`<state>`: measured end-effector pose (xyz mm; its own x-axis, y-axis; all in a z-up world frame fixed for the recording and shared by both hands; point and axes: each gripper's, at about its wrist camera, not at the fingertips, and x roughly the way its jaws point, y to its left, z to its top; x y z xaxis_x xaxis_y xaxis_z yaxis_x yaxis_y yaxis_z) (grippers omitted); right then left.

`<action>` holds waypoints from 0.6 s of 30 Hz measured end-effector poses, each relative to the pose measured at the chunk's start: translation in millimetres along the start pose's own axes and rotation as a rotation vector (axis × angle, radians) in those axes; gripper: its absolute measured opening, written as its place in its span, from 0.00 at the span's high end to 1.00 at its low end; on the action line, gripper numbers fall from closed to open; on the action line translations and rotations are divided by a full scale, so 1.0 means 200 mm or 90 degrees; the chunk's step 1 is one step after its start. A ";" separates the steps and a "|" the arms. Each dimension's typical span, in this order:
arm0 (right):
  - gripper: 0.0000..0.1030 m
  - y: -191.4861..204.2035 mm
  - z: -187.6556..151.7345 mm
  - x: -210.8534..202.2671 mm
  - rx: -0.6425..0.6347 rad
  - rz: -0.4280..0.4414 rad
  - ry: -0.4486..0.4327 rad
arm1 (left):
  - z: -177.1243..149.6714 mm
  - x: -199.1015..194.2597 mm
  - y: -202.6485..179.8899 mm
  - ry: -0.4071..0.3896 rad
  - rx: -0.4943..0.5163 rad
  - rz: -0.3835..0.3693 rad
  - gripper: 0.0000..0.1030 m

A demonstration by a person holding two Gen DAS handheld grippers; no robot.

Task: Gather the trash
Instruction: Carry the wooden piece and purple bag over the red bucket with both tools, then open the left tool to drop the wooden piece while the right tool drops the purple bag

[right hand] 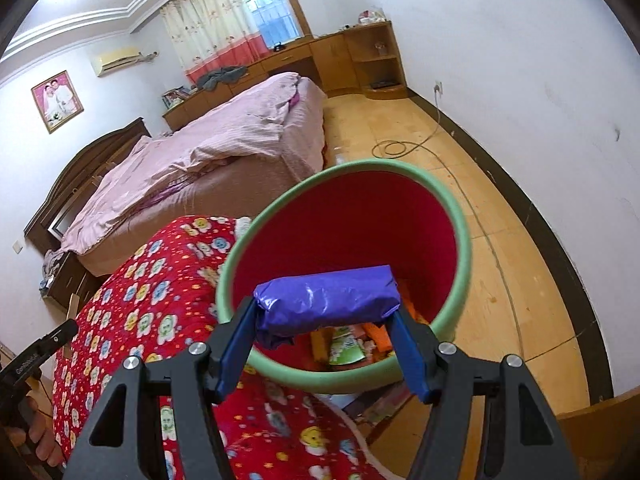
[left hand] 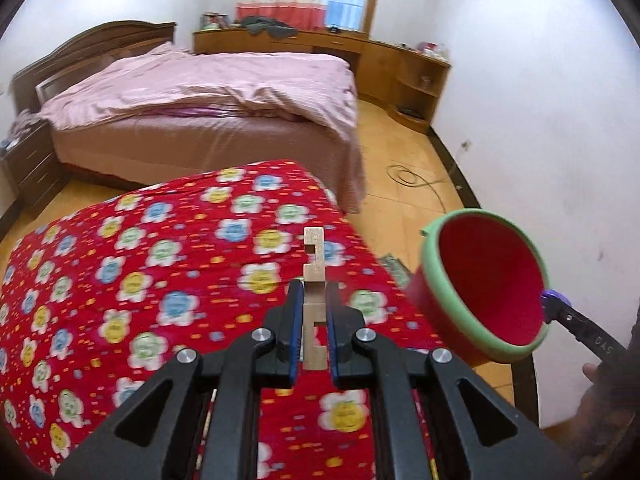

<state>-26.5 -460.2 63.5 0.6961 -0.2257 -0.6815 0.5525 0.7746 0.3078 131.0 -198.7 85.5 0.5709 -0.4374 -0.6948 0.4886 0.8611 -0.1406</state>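
A: Left wrist view. What does the left gripper (left hand: 314, 320) carry, and how do its jaws stand?

B: The blue pads are pressed together on a notched wooden strip (left hand: 313, 276), which stands upright between them and rises above the fingertips. It hangs over the red flowered quilt (left hand: 160, 280), just inside the quilt's right edge.

A: And the right gripper (right hand: 326, 344)?

B: Its jaws stand apart, clamped on a purple-wrapped handle (right hand: 328, 298) lying crosswise between the pads. That handle belongs to the red bin (right hand: 352, 220) with a green rim (right hand: 460, 216). The bin is tilted, its mouth turned toward both cameras.

A: Where is the collected trash?

B: At the bottom of the bin: orange pieces (right hand: 378, 336) and a green-and-white wrapper (right hand: 346, 350), seen in the right wrist view below the handle. In the left wrist view the bin's inside shows only red.

A: Edges and free room?

B: The bin hangs just beyond the quilt's right edge, over the tiled floor (left hand: 404, 152). A lane of bare floor runs between the pink bed (left hand: 208, 96) and the white wall (left hand: 540, 100), bounded by a dark skirting board (right hand: 560, 248). A looped cable (right hand: 396, 146) lies in that lane near the bed's foot corner. Low wooden cabinets (left hand: 384, 56) close the far end.
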 end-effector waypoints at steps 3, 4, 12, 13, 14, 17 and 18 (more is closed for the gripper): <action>0.35 -0.04 0.01 0.00 0.001 0.000 0.000 | 0.01 0.05 -0.11 0.013 0.012 -0.024 0.91; 0.35 -0.05 0.01 0.01 0.003 0.000 0.000 | 0.01 0.07 -0.15 0.020 0.017 -0.035 0.91; 0.35 -0.14 0.06 0.02 0.006 0.015 -0.007 | -0.01 0.20 -0.42 0.058 0.042 -0.105 0.91; 0.35 -0.14 0.06 0.02 0.004 0.017 -0.007 | -0.01 0.21 -0.45 0.059 0.046 -0.109 0.91; 0.35 -0.15 0.07 0.03 0.001 0.019 -0.007 | -0.01 0.23 -0.48 0.061 0.049 -0.112 0.91; 0.35 -0.16 0.09 0.06 -0.008 0.024 -0.009 | -0.01 0.28 -0.57 0.068 0.059 -0.121 0.91; 0.35 -0.16 0.10 0.06 -0.010 0.025 -0.010 | -0.01 0.30 -0.59 0.071 0.062 -0.123 0.91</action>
<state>-26.7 -500.1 57.5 0.7241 -0.2048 -0.6586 0.5182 0.7917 0.3235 105.6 -326.6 59.1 0.3863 -0.5560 -0.7359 0.6469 0.7321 -0.2135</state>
